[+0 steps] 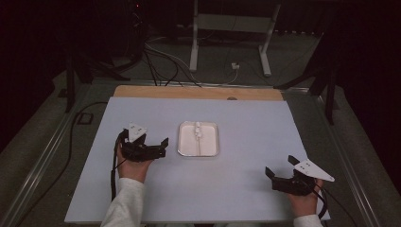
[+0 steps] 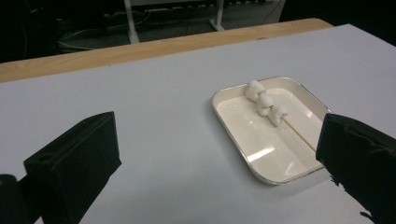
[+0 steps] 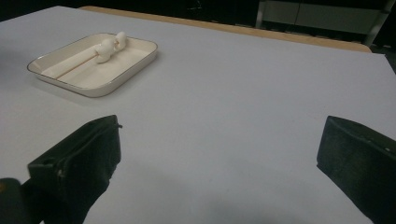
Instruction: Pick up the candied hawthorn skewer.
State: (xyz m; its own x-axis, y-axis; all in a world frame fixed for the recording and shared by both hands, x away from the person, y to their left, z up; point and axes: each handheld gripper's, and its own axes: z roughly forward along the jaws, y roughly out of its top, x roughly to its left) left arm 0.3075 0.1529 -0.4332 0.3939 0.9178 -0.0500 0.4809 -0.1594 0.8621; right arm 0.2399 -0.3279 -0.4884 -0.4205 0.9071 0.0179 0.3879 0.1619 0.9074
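Observation:
A shallow white tray [image 1: 185,142] [image 2: 261,154] [image 3: 93,77] lies at the middle of the pale mat. In it rests a thin stick [image 2: 299,133] threaded with three white marshmallow-like lumps [image 1: 197,129] [image 2: 265,103] [image 3: 108,46] at its far end. My left gripper [image 1: 144,139] [image 2: 219,154] is just left of the tray, open wide and empty, with its right jaw near the tray's near corner. My right gripper [image 1: 281,166] [image 3: 219,144] hovers over the mat's near right part, well away from the tray and angled toward it, open with nothing between its jaws.
The pale mat [image 1: 246,189] covers the table, and a strip of bare wood [image 1: 198,92] shows along the far edge. Beyond it, cables [image 1: 161,61] and a white stand's legs [image 1: 194,47] lie on the dark floor. Metal rails [image 1: 42,156] flank the table.

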